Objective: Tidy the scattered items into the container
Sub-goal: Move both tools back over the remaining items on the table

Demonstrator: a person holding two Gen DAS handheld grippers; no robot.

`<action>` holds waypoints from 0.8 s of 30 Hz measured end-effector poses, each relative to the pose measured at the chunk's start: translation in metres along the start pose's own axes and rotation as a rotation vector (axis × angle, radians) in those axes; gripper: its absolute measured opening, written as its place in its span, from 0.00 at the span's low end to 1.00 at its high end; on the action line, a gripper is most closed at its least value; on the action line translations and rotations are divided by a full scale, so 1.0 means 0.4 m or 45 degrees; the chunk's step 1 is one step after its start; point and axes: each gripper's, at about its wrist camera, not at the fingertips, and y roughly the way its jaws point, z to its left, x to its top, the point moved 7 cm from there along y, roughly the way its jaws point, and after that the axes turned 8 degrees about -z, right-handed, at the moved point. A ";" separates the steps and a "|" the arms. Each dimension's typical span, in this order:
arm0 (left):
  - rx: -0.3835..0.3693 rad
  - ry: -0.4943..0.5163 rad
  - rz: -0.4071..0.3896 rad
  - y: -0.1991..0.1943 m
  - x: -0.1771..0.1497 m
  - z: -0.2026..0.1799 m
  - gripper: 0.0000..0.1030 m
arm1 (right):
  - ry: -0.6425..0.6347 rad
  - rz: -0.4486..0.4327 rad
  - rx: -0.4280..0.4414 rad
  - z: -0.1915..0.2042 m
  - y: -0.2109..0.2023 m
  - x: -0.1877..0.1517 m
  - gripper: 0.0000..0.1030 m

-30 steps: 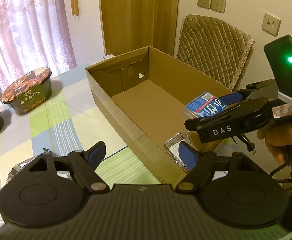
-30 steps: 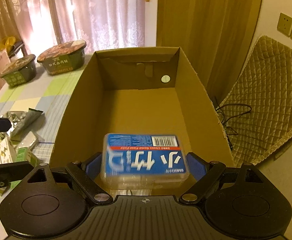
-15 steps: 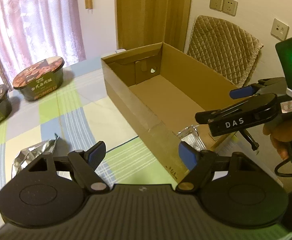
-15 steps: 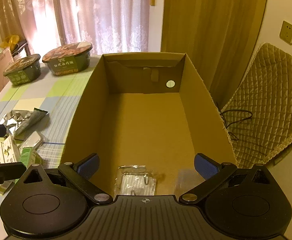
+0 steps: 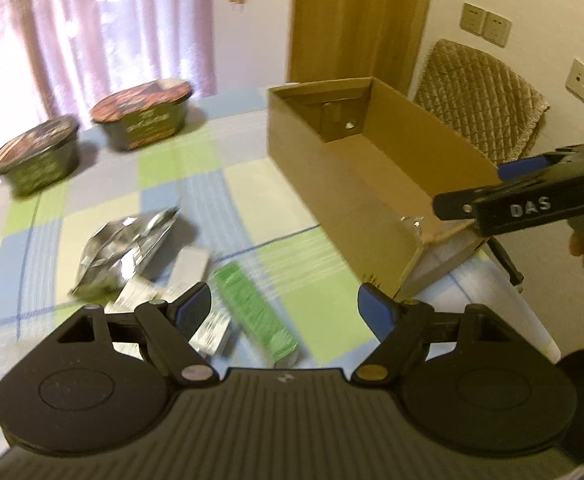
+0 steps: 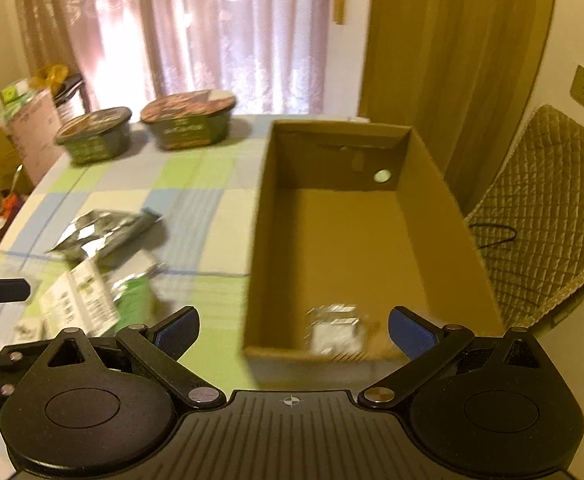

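The left gripper [image 5: 283,308] hangs wide open and empty above the checked tablecloth [image 5: 103,184]. The green box [image 5: 253,312] lies right between its spread fingers, at about 12 o'clock and close in. Its long axis runs from 11 o'clock down toward 5 o'clock, so the jaws probably need a slight turn to close across its narrow width. Just beside it at 10 o'clock sit a white packet [image 5: 211,330] and a crumpled foil bag [image 5: 123,248]. Two noodle bowls [image 5: 143,118] stand far off at 10 to 11 o'clock.

The right gripper [image 6: 292,332] is also wide open, holding nothing. It hovers at the near end of the cardboard box [image 6: 432,168], which stretches away toward 12 o'clock. A clear packet [image 6: 336,330] already lies inside that near end. The left gripper is clearly nearer the loose items.

A second ago the right gripper held a blue-labelled case over the box; now it is empty. Meanwhile the left gripper has swung away from the box and toward the pile.
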 end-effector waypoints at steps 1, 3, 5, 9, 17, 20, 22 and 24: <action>0.012 -0.012 0.003 -0.017 -0.012 0.012 0.75 | 0.000 0.007 0.009 0.017 -0.011 -0.006 1.00; 0.034 -0.034 0.011 -0.050 -0.036 0.035 0.75 | -0.007 0.023 0.035 0.060 -0.036 -0.021 1.00; 0.054 -0.054 0.013 -0.083 -0.060 0.057 0.77 | -0.025 0.033 0.058 0.101 -0.057 -0.038 1.00; 0.099 -0.091 0.017 -0.148 -0.108 0.103 0.77 | -0.074 0.055 0.113 0.192 -0.092 -0.079 1.00; 0.172 -0.160 0.013 -0.253 -0.175 0.184 0.77 | -0.141 0.091 0.178 0.311 -0.117 -0.135 1.00; 0.192 -0.181 0.008 -0.281 -0.191 0.207 0.78 | -0.160 0.095 0.189 0.339 -0.125 -0.147 1.00; 0.202 -0.193 0.004 -0.297 -0.199 0.219 0.78 | -0.172 0.096 0.192 0.353 -0.129 -0.152 1.00; 0.211 -0.201 0.001 -0.312 -0.208 0.230 0.78 | -0.183 0.099 0.193 0.365 -0.131 -0.159 1.00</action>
